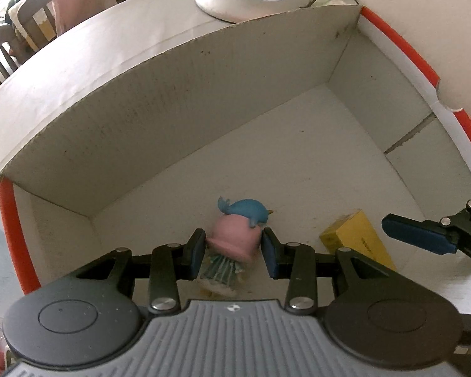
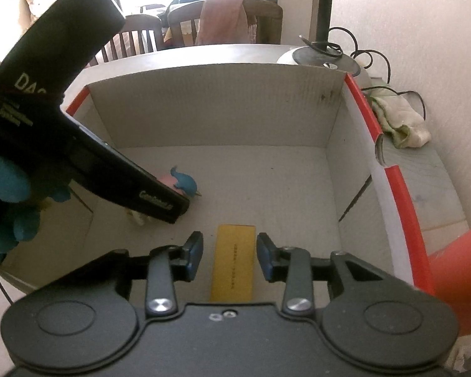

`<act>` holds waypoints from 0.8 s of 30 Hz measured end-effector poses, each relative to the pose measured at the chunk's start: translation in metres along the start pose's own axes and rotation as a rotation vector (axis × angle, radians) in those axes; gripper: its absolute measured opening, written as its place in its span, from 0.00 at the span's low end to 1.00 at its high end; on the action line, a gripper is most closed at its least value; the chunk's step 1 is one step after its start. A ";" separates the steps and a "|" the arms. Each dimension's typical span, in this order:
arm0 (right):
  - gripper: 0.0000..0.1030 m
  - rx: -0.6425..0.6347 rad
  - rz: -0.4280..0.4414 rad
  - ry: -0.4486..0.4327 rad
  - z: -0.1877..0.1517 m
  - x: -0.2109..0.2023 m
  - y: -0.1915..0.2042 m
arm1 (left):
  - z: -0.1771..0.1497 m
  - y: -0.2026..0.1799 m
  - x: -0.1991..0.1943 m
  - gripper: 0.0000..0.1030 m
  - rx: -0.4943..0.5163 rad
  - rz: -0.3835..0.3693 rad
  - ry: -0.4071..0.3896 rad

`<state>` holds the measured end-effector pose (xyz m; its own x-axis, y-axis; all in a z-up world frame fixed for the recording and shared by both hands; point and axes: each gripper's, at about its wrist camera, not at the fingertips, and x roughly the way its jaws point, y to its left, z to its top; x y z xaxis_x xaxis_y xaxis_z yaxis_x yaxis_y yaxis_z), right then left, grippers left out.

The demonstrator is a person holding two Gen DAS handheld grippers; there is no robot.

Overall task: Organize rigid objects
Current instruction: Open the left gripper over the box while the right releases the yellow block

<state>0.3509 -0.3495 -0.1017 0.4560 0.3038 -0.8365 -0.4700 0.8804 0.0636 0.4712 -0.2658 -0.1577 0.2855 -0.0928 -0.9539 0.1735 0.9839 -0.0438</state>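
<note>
The left gripper (image 1: 232,251) is seen pinching a pink figurine with a blue whale on its head (image 1: 235,235), lowered inside a white cardboard box with red edges (image 1: 141,119). At three o'clock, a yellow rectangular carton (image 2: 234,264) is lain lengthwise between the right gripper's (image 2: 230,257) spread, untouching jaws.

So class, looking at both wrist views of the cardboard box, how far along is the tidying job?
Done: the yellow box lies on the cardboard box floor, with the right gripper open around it. In hand: the left gripper grips the pink figurine down inside the box, not yet released. Left: letting go; further items are not visible.
</note>
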 end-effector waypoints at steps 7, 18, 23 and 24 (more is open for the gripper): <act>0.51 0.013 0.006 -0.020 -0.001 -0.010 -0.002 | -0.007 -0.003 -0.015 0.59 0.021 -0.002 -0.043; 0.73 0.007 0.035 -0.076 0.000 -0.037 0.007 | -0.033 0.007 -0.064 0.59 -0.013 -0.042 -0.167; 0.80 0.004 0.055 -0.106 -0.001 -0.053 0.014 | -0.047 0.010 -0.092 0.59 -0.023 -0.041 -0.221; 0.81 0.002 0.061 -0.115 -0.002 -0.057 0.015 | -0.049 0.011 -0.095 0.59 -0.025 -0.039 -0.232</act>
<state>0.3167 -0.3539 -0.0544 0.5099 0.3965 -0.7634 -0.4979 0.8597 0.1140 0.3997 -0.2387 -0.0820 0.4883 -0.1606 -0.8578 0.1664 0.9820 -0.0891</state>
